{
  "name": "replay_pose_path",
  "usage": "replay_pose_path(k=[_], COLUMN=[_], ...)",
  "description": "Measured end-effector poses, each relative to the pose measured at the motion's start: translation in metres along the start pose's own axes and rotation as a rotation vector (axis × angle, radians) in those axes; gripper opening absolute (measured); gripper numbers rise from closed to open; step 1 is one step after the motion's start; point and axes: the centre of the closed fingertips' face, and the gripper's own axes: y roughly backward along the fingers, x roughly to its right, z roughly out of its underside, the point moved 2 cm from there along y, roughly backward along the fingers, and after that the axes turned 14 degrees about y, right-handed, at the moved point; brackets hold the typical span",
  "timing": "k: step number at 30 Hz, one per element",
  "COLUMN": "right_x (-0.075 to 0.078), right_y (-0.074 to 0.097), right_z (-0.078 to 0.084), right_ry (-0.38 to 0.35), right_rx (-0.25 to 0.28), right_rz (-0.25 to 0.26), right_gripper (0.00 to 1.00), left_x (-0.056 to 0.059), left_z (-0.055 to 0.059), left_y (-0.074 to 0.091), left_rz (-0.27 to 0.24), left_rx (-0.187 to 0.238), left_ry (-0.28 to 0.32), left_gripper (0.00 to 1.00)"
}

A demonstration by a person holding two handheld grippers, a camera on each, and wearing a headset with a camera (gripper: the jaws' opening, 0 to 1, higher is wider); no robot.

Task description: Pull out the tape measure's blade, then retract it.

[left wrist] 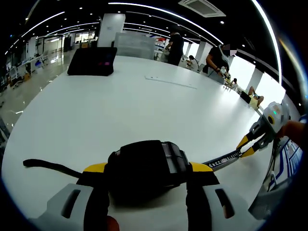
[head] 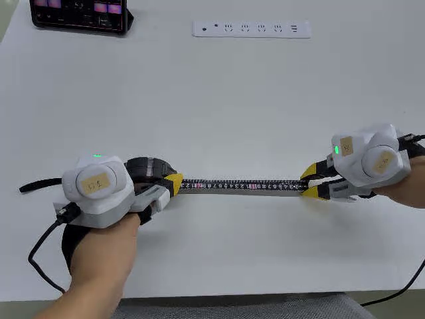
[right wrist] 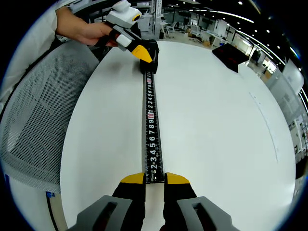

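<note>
L gripper (head: 167,179) jaws clamped round tape measure case (head: 147,170), on table (head: 232,93) left side. R gripper (head: 310,184) jaws near-closed, pinching blade (head: 239,185) tip; blade stretched flat btwn grippers.

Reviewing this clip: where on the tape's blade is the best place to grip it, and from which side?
The free tip, coming in along the blade from the end opposite the case. It is a thin strip lying numbers-up, so jaws closing across its narrow width suit it, as the right gripper shows; the left gripper holds the case.
</note>
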Motion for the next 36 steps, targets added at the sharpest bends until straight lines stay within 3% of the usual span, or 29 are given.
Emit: replay_pose_path(k=[16,36], right_x=[0.0,0.012], right_y=[0.001,-0.01], right_z=[0.0,-0.025], right_ry=[0.0,0.004], right_rx=[-0.005,0.044], right_rz=[0.003,0.0], right_gripper=[0.09,0.1], left_x=[-0.001,-0.002], left_z=[0.0,0.0], left_y=[-0.001,0.0], left_rz=[-0.001,0.022], left_rx=[-0.01,-0.012], left_ry=[-0.003,0.036], left_gripper=[0.59,0.59])
